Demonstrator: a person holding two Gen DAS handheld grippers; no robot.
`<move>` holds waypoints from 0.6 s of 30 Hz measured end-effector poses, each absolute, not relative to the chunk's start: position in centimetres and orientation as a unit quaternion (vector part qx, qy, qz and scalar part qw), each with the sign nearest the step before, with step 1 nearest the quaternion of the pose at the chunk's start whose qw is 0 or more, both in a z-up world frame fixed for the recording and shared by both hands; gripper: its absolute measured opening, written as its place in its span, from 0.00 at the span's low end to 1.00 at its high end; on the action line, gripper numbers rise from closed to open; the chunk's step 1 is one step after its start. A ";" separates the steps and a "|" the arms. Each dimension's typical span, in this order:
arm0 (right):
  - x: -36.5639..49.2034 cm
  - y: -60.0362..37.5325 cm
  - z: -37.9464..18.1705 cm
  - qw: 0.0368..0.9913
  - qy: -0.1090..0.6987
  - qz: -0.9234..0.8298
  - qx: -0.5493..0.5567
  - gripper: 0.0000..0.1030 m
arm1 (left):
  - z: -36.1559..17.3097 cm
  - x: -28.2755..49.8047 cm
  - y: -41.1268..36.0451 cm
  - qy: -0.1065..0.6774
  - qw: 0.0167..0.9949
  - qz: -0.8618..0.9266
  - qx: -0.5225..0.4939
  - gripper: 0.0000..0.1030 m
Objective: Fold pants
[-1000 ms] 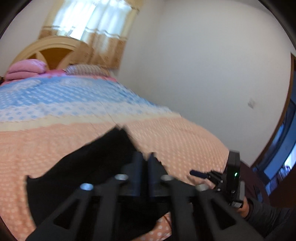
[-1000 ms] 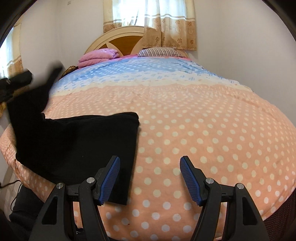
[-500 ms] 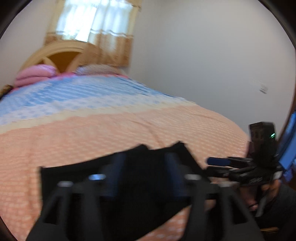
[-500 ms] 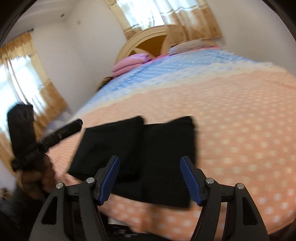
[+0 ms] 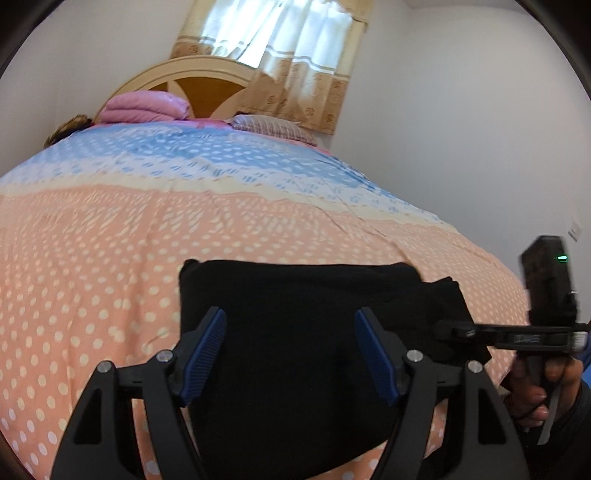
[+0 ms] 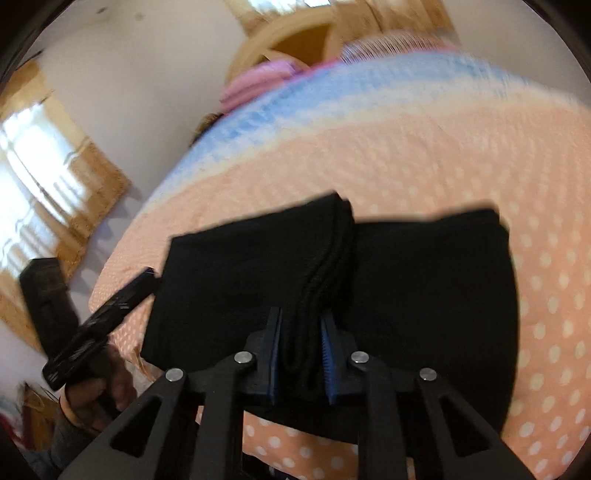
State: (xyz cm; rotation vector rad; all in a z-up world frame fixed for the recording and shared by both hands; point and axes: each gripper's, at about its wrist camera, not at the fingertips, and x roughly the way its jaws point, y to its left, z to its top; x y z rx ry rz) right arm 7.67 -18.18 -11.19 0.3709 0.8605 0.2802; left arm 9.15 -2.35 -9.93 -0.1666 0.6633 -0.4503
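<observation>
Folded black fabric pants are lying on the peach polka-dot bed.
The right claw, having just been closing, is pinching a bunched fold; the left claw is hovering spread wide.

Home bedroom, bed with polka-dot cover, wooden headboard, curtained window

pants near edge cut off, headboard blurred

Both wrist views close over pants, facing headboard; right view blurry
</observation>
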 end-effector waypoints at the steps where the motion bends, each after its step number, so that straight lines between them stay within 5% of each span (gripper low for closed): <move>1: 7.0 -17.9 -9.9 0.893 0.394 0.139 0.166 0.17 | -9.9 9.2 -2.2 0.324 0.916 -0.220 -0.084 0.72; 5: 5.5 -19.0 -6.5 0.914 0.346 0.142 0.158 0.17 | -9.5 9.0 -2.3 0.317 0.917 -0.226 -0.084 0.72; 7: 4.7 -20.2 -6.0 0.918 0.338 0.128 0.161 0.17 | -9.4 8.7 -2.7 0.313 0.919 -0.226 -0.080 0.81; 18: 3.8 -27.4 -13.0 0.892 0.399 0.048 0.207 0.20 | -12.0 9.9 -6.0 0.346 0.910 -0.227 -0.020 0.84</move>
